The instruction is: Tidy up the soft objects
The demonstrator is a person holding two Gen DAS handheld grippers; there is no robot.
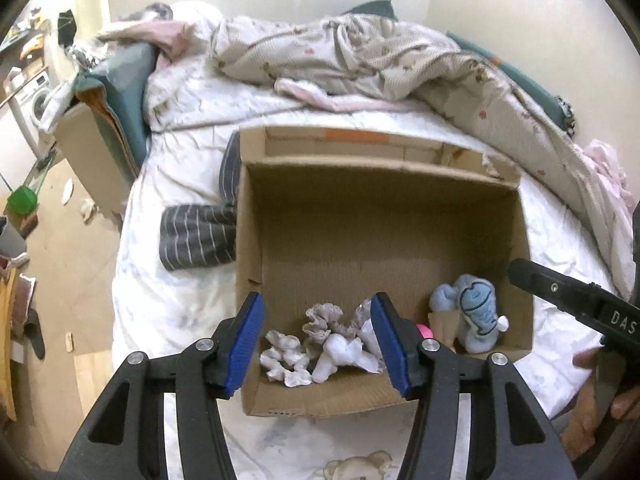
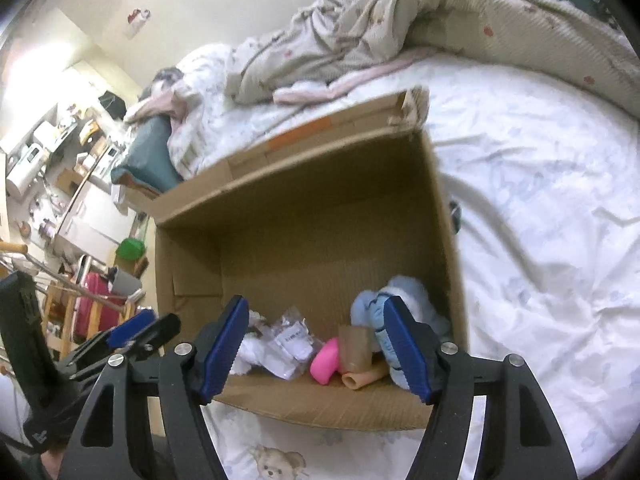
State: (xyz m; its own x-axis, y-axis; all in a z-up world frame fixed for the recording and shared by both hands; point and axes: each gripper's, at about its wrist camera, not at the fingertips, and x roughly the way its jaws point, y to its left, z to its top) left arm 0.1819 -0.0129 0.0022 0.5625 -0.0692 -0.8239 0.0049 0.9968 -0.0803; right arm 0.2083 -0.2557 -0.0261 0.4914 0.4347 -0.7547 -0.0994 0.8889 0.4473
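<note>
An open cardboard box (image 1: 380, 224) stands on the white bed; it also shows in the right wrist view (image 2: 304, 216). Inside, near the front wall, lie a white ruffled soft toy (image 1: 320, 344), a light blue plush (image 1: 472, 312) and a pink soft piece (image 2: 326, 360) beside a tan tube (image 2: 354, 346). My left gripper (image 1: 318, 348) is open and empty above the box's front edge, over the white toy. My right gripper (image 2: 316, 354) is open and empty over the same edge, its right finger in front of the blue plush (image 2: 404, 300).
A grey striped cloth (image 1: 196, 240) lies left of the box. A crumpled floral duvet (image 1: 360, 52) covers the far side of the bed. The bed sheet (image 2: 540, 240) stretches to the right. A cluttered floor and shelves (image 2: 60, 152) lie left of the bed.
</note>
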